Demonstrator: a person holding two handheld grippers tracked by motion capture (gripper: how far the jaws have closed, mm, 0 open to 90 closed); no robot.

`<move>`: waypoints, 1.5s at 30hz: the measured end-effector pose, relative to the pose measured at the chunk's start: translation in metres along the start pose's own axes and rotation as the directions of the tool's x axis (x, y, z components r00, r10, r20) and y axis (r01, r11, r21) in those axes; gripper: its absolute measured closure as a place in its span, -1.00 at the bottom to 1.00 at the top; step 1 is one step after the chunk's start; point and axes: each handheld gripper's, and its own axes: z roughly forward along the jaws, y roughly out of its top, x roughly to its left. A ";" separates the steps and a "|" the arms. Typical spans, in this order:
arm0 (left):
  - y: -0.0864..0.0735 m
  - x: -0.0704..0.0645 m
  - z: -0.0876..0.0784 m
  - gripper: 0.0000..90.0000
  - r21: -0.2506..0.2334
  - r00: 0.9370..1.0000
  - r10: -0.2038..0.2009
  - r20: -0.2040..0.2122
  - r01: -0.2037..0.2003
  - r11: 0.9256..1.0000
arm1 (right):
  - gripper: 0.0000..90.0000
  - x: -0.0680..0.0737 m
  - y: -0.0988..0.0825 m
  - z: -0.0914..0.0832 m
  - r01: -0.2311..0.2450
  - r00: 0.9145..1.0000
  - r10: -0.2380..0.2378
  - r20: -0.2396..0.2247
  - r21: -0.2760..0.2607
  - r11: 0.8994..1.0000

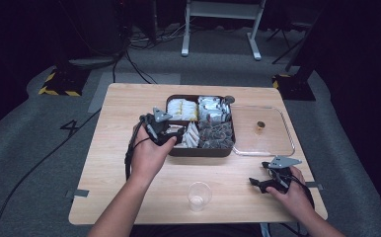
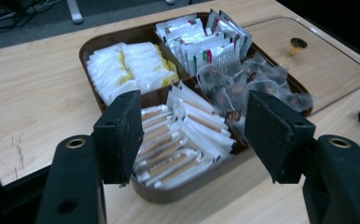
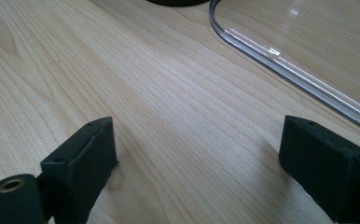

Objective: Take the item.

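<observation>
Four tray (image 2: 94, 49) compartments: sachets, stick packets (image 2: 178, 140), teabags.

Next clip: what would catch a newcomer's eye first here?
The dark brown four-compartment tray packed with white sachets and tea bags sits mid-table, with the left gripper held open over its near-left compartment. A clear plastic lid lies to its right, and a small clear plastic cup stands at the near edge.

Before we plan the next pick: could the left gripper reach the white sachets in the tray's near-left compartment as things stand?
Probably yes. The left gripper hangs open right over the white sachets, nothing lies between its jaws, and the tray is uncovered, its clear lid beside it.
</observation>
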 end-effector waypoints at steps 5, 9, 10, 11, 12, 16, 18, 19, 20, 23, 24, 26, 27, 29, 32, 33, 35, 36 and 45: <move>0.011 0.001 0.015 -0.12 0.001 1.000 -0.008 0.009 0.008 1.000 | -0.75 0.000 0.000 0.000 0.000 1.000 0.000 0.000 0.000 1.000; 0.020 0.003 0.026 -0.12 0.005 1.000 -0.016 0.005 0.016 1.000 | -0.75 0.000 0.000 0.000 0.000 1.000 0.000 -0.002 0.000 1.000; 0.022 0.004 0.030 -0.12 0.000 1.000 -0.019 0.003 0.019 1.000 | -0.75 0.000 0.000 0.000 0.000 1.000 0.000 -0.002 0.001 1.000; 0.024 0.005 0.033 -0.12 -0.005 1.000 -0.023 0.003 0.023 1.000 | -0.75 0.000 0.000 0.000 0.001 1.000 -0.001 -0.002 0.001 1.000; 0.026 0.006 0.036 -0.11 -0.007 1.000 -0.023 0.002 0.023 1.000 | -0.75 -0.001 0.000 0.000 0.001 1.000 -0.001 -0.004 0.002 1.000; 0.031 0.010 0.048 -0.05 -0.015 0.999 -0.051 -0.004 0.051 0.999 | -0.75 -0.002 0.000 -0.001 0.010 1.000 -0.010 -0.014 0.001 1.000; 0.033 0.012 0.056 -0.06 -0.010 0.999 -0.051 -0.015 0.051 0.999 | -0.75 -0.002 0.000 -0.001 0.011 1.000 -0.011 -0.014 0.001 1.000; 0.035 0.013 0.060 -0.07 -0.004 0.999 -0.047 -0.021 0.047 0.999 | -0.75 -0.002 0.000 -0.001 0.011 1.000 -0.011 -0.014 0.001 1.000; 0.036 0.015 0.064 -0.08 -0.002 0.998 -0.049 -0.025 0.049 0.999 | -0.75 -0.002 0.000 -0.001 0.011 1.000 -0.011 -0.014 0.001 1.000; 0.041 0.020 0.076 -0.09 0.011 0.997 -0.065 -0.031 0.065 0.998 | -0.75 -0.002 0.000 -0.001 0.011 1.000 -0.011 -0.014 0.001 1.000; 0.042 0.022 0.081 -0.09 0.016 0.997 -0.067 -0.034 0.067 0.998 | -0.75 -0.002 0.000 -0.001 0.011 1.000 -0.011 -0.014 0.001 1.000; 0.044 0.025 0.089 -0.11 0.030 0.997 -0.071 -0.037 0.072 0.997 | -0.75 -0.002 0.000 -0.001 0.011 1.000 -0.011 -0.015 0.001 1.000; 0.044 0.026 0.093 -0.13 0.031 0.997 -0.067 -0.034 0.068 0.997 | -0.75 -0.002 0.000 -0.001 0.012 1.000 -0.012 -0.015 0.001 1.000; 0.045 0.030 0.101 -0.14 0.044 0.997 -0.064 -0.039 0.066 0.997 | -0.75 -0.002 0.000 -0.001 0.013 1.000 -0.013 -0.015 0.001 1.000; 0.046 0.036 0.112 -0.13 0.055 0.996 -0.074 -0.050 0.077 0.996 | -0.75 -0.002 0.000 -0.001 0.014 1.000 -0.013 -0.015 0.001 1.000; 0.046 0.037 0.116 -0.13 0.060 0.996 -0.080 -0.049 0.082 0.995 | -0.75 -0.002 0.000 -0.001 0.014 1.000 -0.013 -0.015 0.001 1.000; 0.046 0.039 0.122 -0.11 0.065 0.995 -0.094 -0.044 0.096 0.993 | -0.75 -0.002 0.000 -0.001 0.012 1.000 -0.012 -0.015 0.001 1.000; 0.046 0.039 0.126 -0.11 0.067 0.994 -0.105 -0.041 0.108 0.992 | -0.75 -0.002 0.000 -0.001 0.012 1.000 -0.012 -0.015 0.001 1.000; 0.043 0.037 0.156 -0.10 0.138 0.991 -0.121 -0.050 0.127 0.982 | -0.75 -0.002 0.000 -0.001 0.013 1.000 -0.013 -0.015 0.001 1.000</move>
